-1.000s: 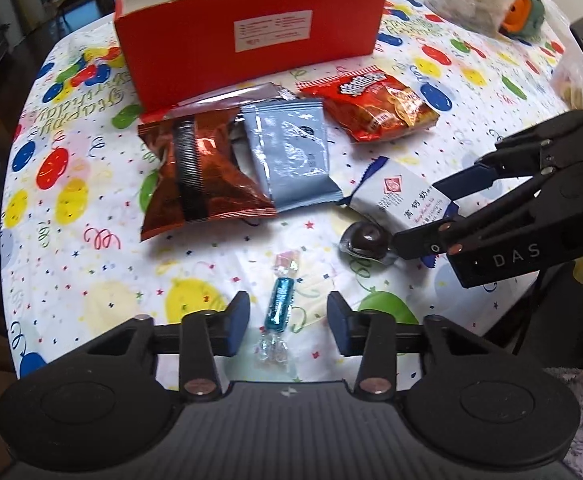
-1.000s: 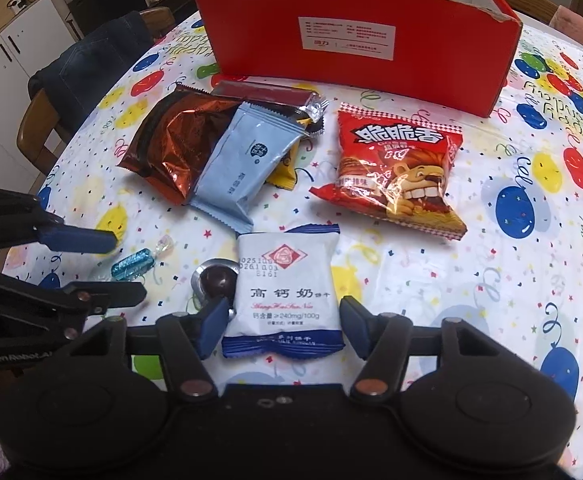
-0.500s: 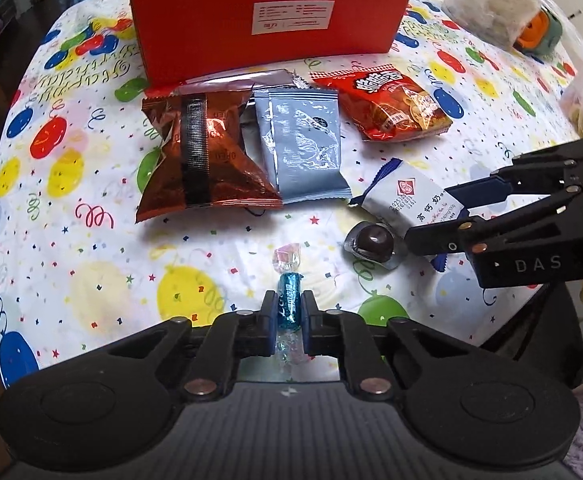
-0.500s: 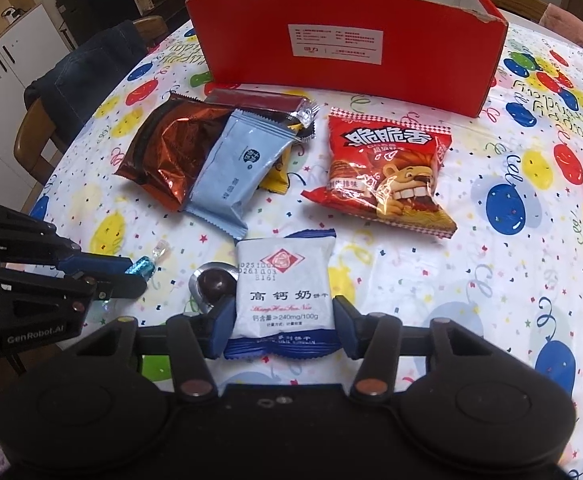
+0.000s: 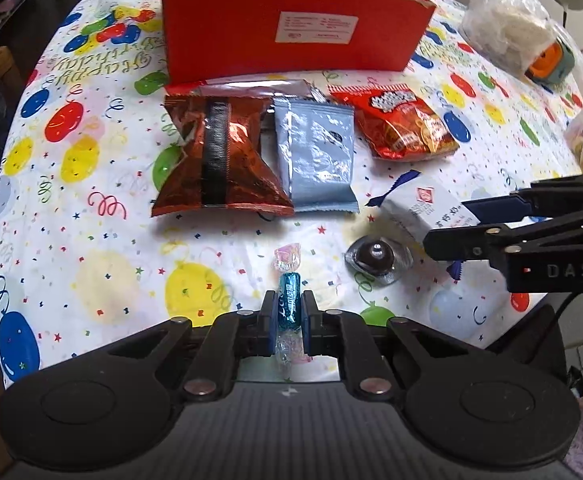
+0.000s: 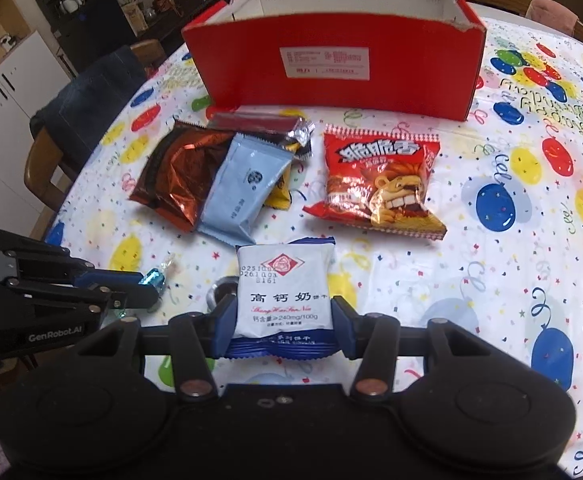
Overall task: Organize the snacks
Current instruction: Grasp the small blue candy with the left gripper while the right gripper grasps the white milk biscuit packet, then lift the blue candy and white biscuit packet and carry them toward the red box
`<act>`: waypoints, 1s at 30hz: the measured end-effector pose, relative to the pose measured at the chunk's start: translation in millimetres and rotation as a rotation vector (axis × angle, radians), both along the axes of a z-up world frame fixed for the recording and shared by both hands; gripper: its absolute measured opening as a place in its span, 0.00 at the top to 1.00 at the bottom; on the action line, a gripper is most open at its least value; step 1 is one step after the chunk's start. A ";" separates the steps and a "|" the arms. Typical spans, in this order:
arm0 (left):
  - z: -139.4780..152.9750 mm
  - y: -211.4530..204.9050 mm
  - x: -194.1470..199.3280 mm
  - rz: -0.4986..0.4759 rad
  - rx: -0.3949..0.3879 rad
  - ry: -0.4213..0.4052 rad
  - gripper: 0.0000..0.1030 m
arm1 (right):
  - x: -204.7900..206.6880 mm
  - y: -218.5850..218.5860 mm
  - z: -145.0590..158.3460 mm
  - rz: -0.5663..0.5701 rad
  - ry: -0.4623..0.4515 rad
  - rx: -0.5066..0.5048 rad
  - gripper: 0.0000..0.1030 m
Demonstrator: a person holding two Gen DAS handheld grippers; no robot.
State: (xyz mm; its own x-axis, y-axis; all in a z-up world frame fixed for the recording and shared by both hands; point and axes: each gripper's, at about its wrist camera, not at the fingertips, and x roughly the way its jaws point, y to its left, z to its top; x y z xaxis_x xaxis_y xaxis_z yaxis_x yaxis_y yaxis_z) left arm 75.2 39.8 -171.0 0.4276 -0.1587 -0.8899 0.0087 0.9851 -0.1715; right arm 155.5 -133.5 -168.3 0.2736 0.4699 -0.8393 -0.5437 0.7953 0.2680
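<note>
My left gripper (image 5: 288, 312) is shut on a small blue wrapped candy (image 5: 289, 306) just above the tablecloth. My right gripper (image 6: 283, 318) is shut on a white and blue milk-biscuit packet (image 6: 283, 292), which also shows in the left wrist view (image 5: 423, 208) and is lifted off the cloth. An open red box (image 6: 331, 68) stands at the back of the table. In front of it lie a brown foil bag (image 5: 219, 160), a light blue packet (image 5: 315, 160) and a red snack bag (image 6: 379, 184). A dark chocolate in silver foil (image 5: 375, 258) lies between the grippers.
The round table has a balloon-print cloth (image 5: 91, 220). A clear bag of white stuff (image 5: 507, 32) and an orange and teal object (image 5: 547, 64) sit at the far right. A chair with a dark jacket (image 6: 87, 112) stands left of the table. The table's front edge is near both grippers.
My left gripper has shut on the blue candy. My right gripper has shut on the white packet and lifted it, and the view now looks more into the red box.
</note>
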 end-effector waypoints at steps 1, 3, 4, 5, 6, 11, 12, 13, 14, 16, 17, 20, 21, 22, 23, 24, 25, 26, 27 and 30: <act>1.8 1.3 -0.2 0.006 -0.005 -0.003 0.89 | -0.3 -0.9 3.1 -0.003 -0.004 0.007 0.53; 6.2 3.1 -0.2 0.014 -0.004 -0.011 0.89 | -0.3 -2.7 8.9 -0.009 -0.013 0.019 0.53; 8.8 3.6 0.0 0.017 -0.003 -0.016 0.89 | 0.0 -4.3 15.9 -0.014 -0.025 0.028 0.53; 11.9 4.5 0.3 0.022 -0.005 -0.024 0.89 | 0.0 -4.3 15.9 -0.014 -0.025 0.028 0.53; 15.9 5.7 1.1 0.027 -0.005 -0.033 0.89 | 0.0 -5.0 19.9 -0.014 -0.035 0.032 0.53; 38.9 8.8 4.6 0.045 -0.011 -0.091 0.89 | 1.8 -8.3 42.3 -0.018 -0.092 0.054 0.53; 43.5 9.7 5.9 0.049 -0.016 -0.100 0.89 | 2.9 -9.0 46.6 -0.019 -0.102 0.060 0.53; 48.1 10.2 7.0 0.052 -0.018 -0.111 0.89 | 4.1 -9.5 50.8 -0.021 -0.114 0.065 0.53; 52.3 10.5 8.2 0.055 -0.017 -0.120 0.89 | 5.5 -10.3 54.7 -0.024 -0.124 0.071 0.53; 60.6 11.4 11.6 0.062 -0.019 -0.136 0.89 | 9.3 -12.2 63.2 -0.030 -0.144 0.082 0.53; 64.7 11.7 13.5 0.064 -0.024 -0.142 0.89 | 11.6 -13.0 67.1 -0.034 -0.153 0.087 0.53; 77.0 11.8 20.7 0.073 -0.028 -0.168 0.89 | 19.5 -15.1 77.7 -0.042 -0.177 0.099 0.53; 81.0 11.9 24.0 0.074 -0.030 -0.175 0.89 | 22.4 -15.4 81.2 -0.044 -0.187 0.103 0.53; 84.8 11.3 27.2 0.076 -0.027 -0.184 0.89 | 25.8 -15.5 84.4 -0.045 -0.195 0.105 0.53; 88.5 10.8 30.4 0.076 -0.022 -0.195 0.89 | 29.7 -15.7 87.7 -0.047 -0.205 0.108 0.53; 92.0 10.3 34.0 0.075 -0.018 -0.204 0.89 | 33.2 -15.9 90.8 -0.048 -0.215 0.110 0.53; 95.4 9.7 38.1 0.076 -0.014 -0.212 0.89 | 36.4 -16.7 93.3 -0.048 -0.225 0.112 0.53; 98.4 9.2 41.9 0.076 -0.011 -0.218 0.89 | 44.2 -17.2 98.4 -0.051 -0.242 0.115 0.53; 101.8 8.7 46.7 0.077 -0.007 -0.224 0.89 | 44.2 -17.2 98.4 -0.051 -0.242 0.115 0.53; 110.2 8.6 59.7 0.080 -0.001 -0.240 0.89 | 57.2 -16.5 106.1 -0.052 -0.272 0.114 0.53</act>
